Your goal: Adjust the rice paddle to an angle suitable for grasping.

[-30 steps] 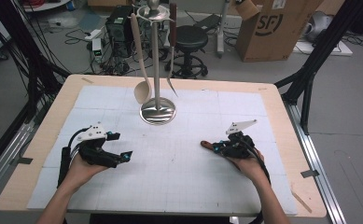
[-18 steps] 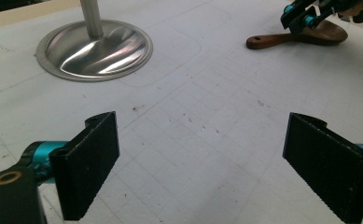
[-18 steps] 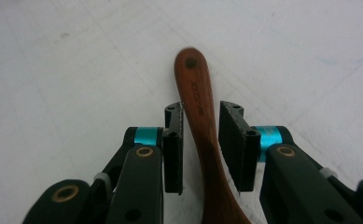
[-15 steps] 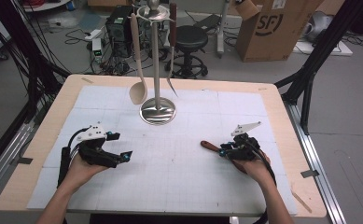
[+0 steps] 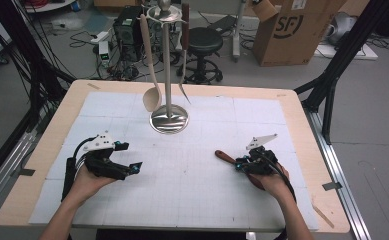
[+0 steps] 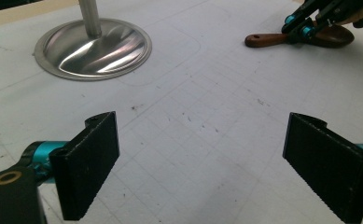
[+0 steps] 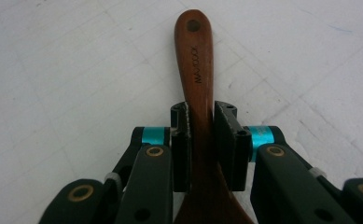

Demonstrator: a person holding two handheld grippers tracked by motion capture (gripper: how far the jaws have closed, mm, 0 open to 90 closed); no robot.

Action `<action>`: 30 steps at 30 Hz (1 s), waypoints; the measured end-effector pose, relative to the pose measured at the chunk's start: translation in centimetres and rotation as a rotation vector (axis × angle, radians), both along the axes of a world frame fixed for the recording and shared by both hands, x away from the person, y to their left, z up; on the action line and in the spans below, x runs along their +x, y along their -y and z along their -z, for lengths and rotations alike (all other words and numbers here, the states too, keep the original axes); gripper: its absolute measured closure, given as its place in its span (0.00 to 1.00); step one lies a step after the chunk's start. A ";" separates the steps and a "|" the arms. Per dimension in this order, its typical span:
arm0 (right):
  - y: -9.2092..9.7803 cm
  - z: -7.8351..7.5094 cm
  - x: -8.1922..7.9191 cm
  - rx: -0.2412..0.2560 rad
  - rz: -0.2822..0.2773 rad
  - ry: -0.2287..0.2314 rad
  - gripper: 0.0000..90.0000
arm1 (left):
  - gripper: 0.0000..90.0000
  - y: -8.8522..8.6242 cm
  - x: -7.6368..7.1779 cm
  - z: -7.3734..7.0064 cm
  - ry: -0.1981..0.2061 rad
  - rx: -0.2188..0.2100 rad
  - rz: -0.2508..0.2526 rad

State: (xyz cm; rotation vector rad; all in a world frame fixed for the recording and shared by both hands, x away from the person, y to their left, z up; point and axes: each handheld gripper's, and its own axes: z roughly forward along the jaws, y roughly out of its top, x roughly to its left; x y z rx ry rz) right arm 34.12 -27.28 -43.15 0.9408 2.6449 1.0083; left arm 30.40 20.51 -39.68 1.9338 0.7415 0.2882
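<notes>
- Our right gripper [image 7: 201,140] has its jaws closed on the handle of the brown wooden spoon [image 7: 197,70], which lies low at the right front of the table [image 5: 282,107].
- The spoon's long axis runs straight out from the jaws, its holed end pointing toward the stand [image 5: 168,75], where a pale spoon [image 5: 151,95] hangs.
- Our left gripper [image 6: 200,163] rests with jaws wide and empty, well apart from the spoon.
- The bowl end is hidden under the hand; it probably touches the table.
</notes>
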 end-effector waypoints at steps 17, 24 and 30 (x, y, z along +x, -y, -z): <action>-0.1 0.0 0.0 0.004 -0.002 -0.011 0.86 | 0.14 0.1 -0.1 0.0 -0.007 0.003 0.014; -0.6 -0.4 -0.5 0.029 -0.043 0.003 0.87 | 0.17 0.3 -0.1 0.1 -0.006 0.011 0.010; -1.6 -0.9 -1.0 0.074 -0.087 0.020 0.87 | 0.19 0.4 -0.1 0.1 -0.007 0.008 0.022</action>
